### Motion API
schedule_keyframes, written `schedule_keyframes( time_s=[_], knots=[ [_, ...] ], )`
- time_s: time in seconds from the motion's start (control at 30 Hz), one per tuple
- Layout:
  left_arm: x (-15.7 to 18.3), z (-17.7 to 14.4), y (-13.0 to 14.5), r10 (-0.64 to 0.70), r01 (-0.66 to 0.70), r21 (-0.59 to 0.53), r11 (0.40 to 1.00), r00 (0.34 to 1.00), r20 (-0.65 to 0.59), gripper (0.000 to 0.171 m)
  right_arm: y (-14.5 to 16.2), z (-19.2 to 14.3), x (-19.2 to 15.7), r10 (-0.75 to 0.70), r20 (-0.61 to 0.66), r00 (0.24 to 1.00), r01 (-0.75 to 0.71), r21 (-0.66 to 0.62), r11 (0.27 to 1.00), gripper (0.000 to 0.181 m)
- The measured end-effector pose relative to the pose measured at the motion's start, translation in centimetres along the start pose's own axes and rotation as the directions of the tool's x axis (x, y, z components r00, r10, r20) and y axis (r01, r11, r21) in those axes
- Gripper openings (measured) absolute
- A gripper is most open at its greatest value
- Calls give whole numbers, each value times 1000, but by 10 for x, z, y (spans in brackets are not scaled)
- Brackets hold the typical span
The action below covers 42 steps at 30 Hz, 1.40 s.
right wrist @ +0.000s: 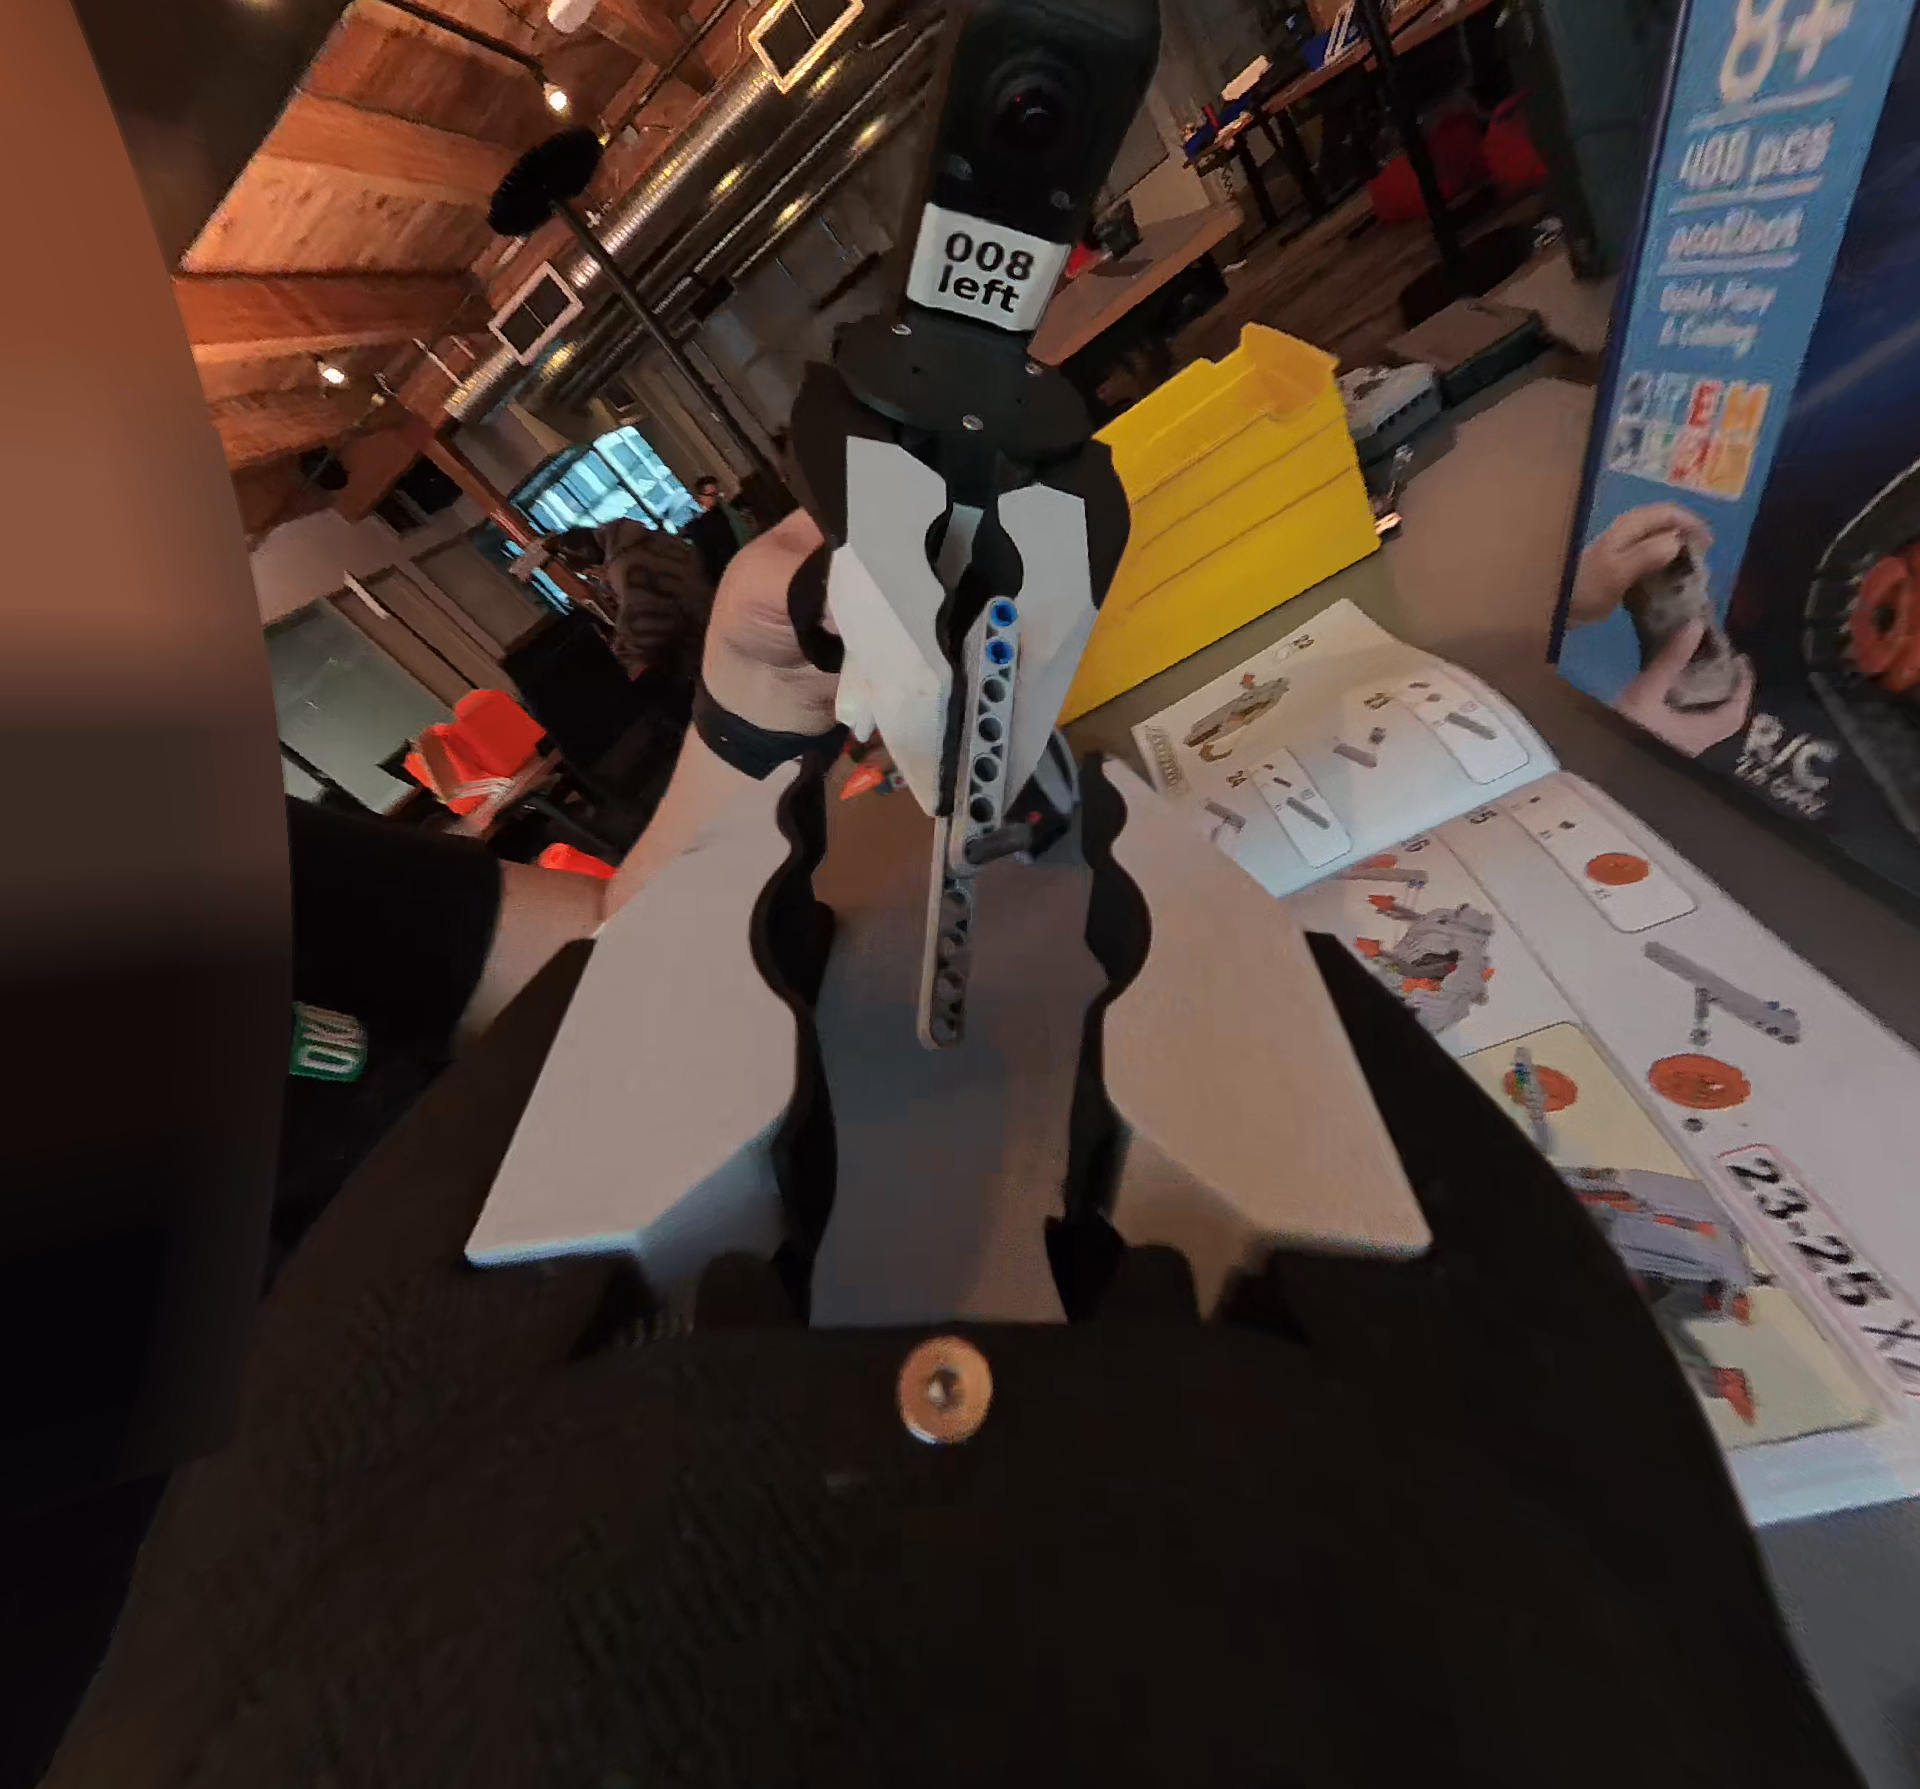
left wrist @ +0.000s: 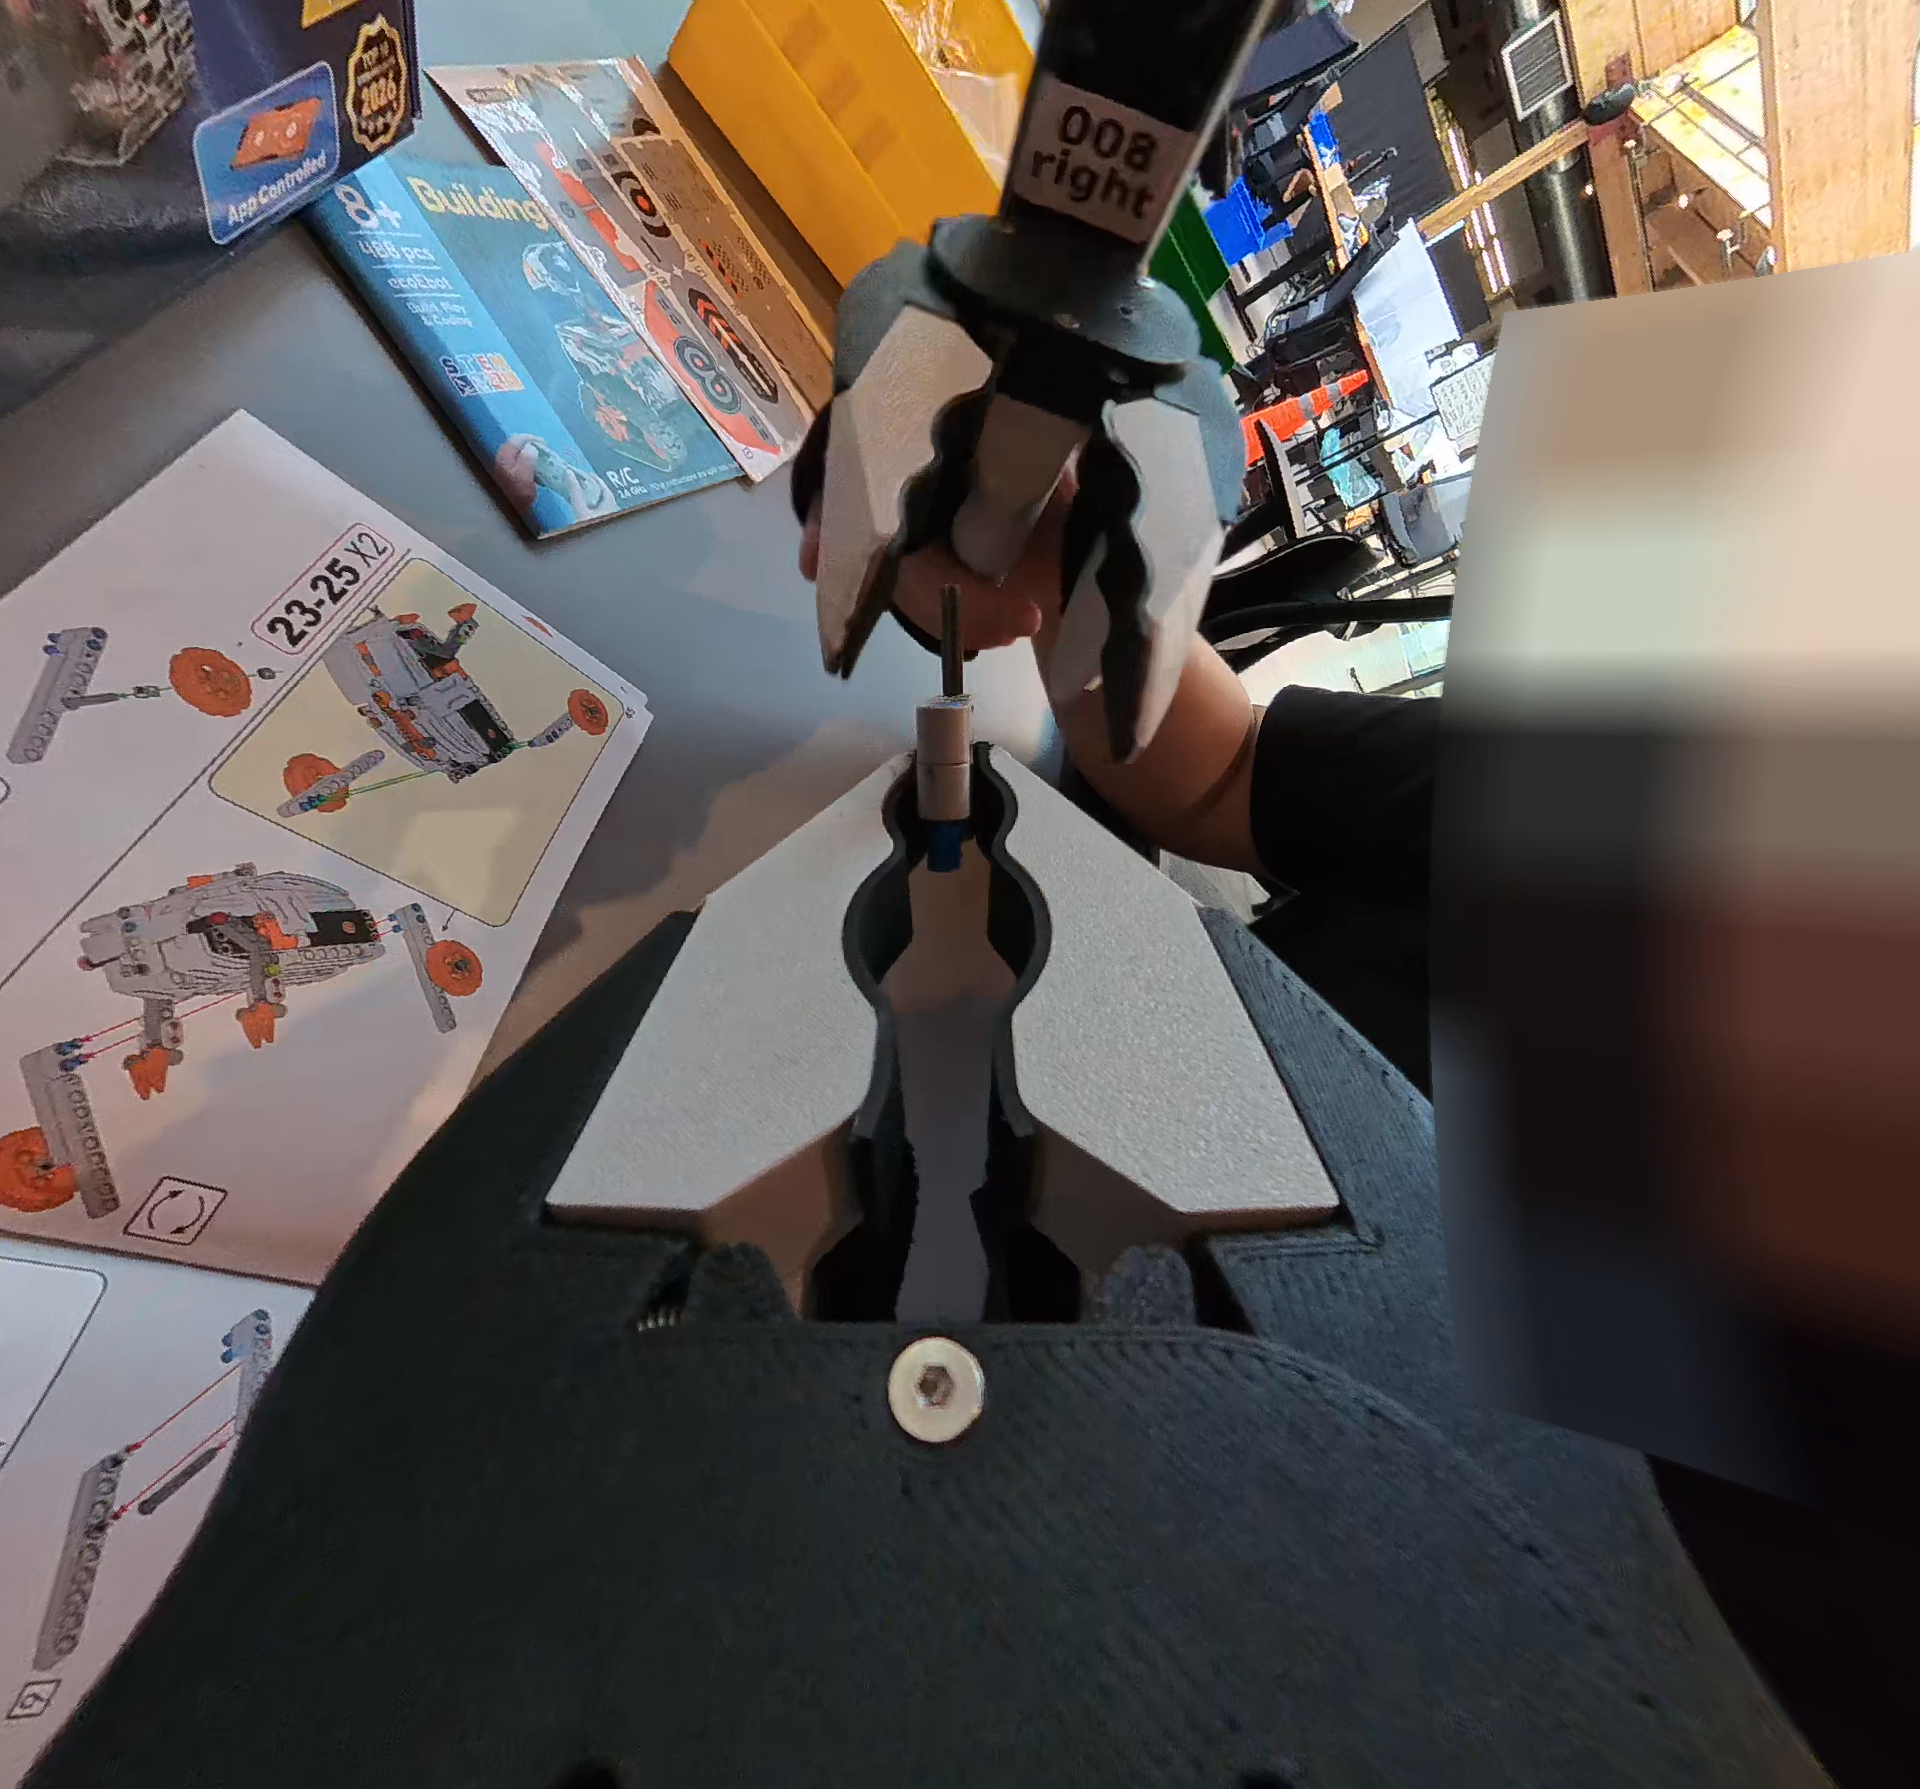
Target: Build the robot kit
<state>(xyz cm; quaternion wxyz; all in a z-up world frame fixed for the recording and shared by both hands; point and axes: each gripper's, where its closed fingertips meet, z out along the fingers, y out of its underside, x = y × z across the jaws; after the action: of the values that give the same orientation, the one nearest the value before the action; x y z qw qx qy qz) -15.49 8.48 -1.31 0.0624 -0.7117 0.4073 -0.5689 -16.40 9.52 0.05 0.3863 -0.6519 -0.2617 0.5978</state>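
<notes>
Left wrist view, and the left gripper point(left wrist: 948, 763) has its jaws pinched tight on a grey perforated building beam point(left wrist: 943, 752), seen end-on here at the fingertips with a blue pin point(left wrist: 943, 851) just behind and a thin dark axle point(left wrist: 951, 638) poking out toward twelve o'clock. Right above it, at twelve o'clock, the right gripper point(left wrist: 987, 679) hangs with its jaws spread wide, gripping nothing, a hand point(left wrist: 966, 596) visible behind it. Off at nine o'clock the open instruction booklet point(left wrist: 312, 804) lies flat on the grey table point(left wrist: 727, 617); at eleven o'clock sit a blue booklet point(left wrist: 499, 326) and a dark product box point(left wrist: 208, 25), and a yellow bin point(left wrist: 862, 77) stands at twelve. Over to the right wrist view: the beam point(right wrist: 971, 825) shows side-on now, long and full of holes, two blue pins point(right wrist: 1001, 633) at its upper end inside the left gripper point(right wrist: 977, 690), its lower end dangling free between the right gripper's point(right wrist: 951, 804) parted fingers point(right wrist: 665, 1064) without clearly touching either. A short dark axle point(right wrist: 997, 846) juts sideways from the beam at mid-length. The yellow bin point(right wrist: 1226, 513) sits at one o'clock, the instruction booklet point(right wrist: 1507, 908) at three o'clock, a tall blue product box point(right wrist: 1766, 285) upright at two.
</notes>
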Motion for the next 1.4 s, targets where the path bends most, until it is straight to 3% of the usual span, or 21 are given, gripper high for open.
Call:
schedule_keyframes(
  time_s=[0.07, 0.1, 0.17, 0.23, 0.27, 0.57, 0.73, 1.07, 1.17, 1.27, 1.33, 1.4],
  knots=[
    [-4, -2, -3, -5, 4, 19, 1000, 1000, 30, 6, -8, -3, -4, -212, -98, 972, 211, -18, 977, 53],
    [-6, -3, -5, -6, 5, 32, 999, 999, 53, 6, -10, -4, -4, -352, -173, 920, 345, -72, 936, 54],
    [-9, -4, -9, -10, 5, 54, 999, 996, 85, 5, -7, -6, -1, -616, -286, 735, 553, -274, 787, 57],
    [-7, -3, -13, -6, -1, 75, 997, 996, 86, 5, -6, -7, 7, -754, -343, 559, 618, -434, 656, 57],
    [-7, -3, -14, -3, -5, 78, 997, 996, 94, 5, -5, -5, 9, -780, -355, 515, 622, -472, 625, 54],
    [-3, 1, -25, 7, -21, 134, 991, 995, 103, 5, -6, -4, 25, -844, -412, 343, 593, -603, 535, 22],
    [1, 1, -27, 9, -20, 150, 989, 997, 71, 8, -8, -5, 24, -850, -418, 320, 599, -607, 523, 21],
    [12, -18, -41, -4, 9, 250, 968, 1000, -18, 35, -12, -8, 23, -862, -422, 282, 607, -617, 501, 20],
    [18, -39, -53, 119, -126, 327, 936, 992, 42, 48, -12, -9, 22, -866, -412, 285, 611, -618, 495, 21],
    [24, -52, -51, 390, -457, 259, 851, 880, 270, 54, -8, -10, 19, -873, -375, 311, 614, -622, 486, 20],
    [32, -50, -42, 566, -652, 127, 747, 725, 393, 59, -4, -13, 17, -884, -335, 325, 614, -637, 467, 20],
    [30, -45, -36, 671, -778, -33, 627, 519, 529, 59, 1, -17, 14, -890, -294, 350, 604, -655, 454, 21]
  ],
)
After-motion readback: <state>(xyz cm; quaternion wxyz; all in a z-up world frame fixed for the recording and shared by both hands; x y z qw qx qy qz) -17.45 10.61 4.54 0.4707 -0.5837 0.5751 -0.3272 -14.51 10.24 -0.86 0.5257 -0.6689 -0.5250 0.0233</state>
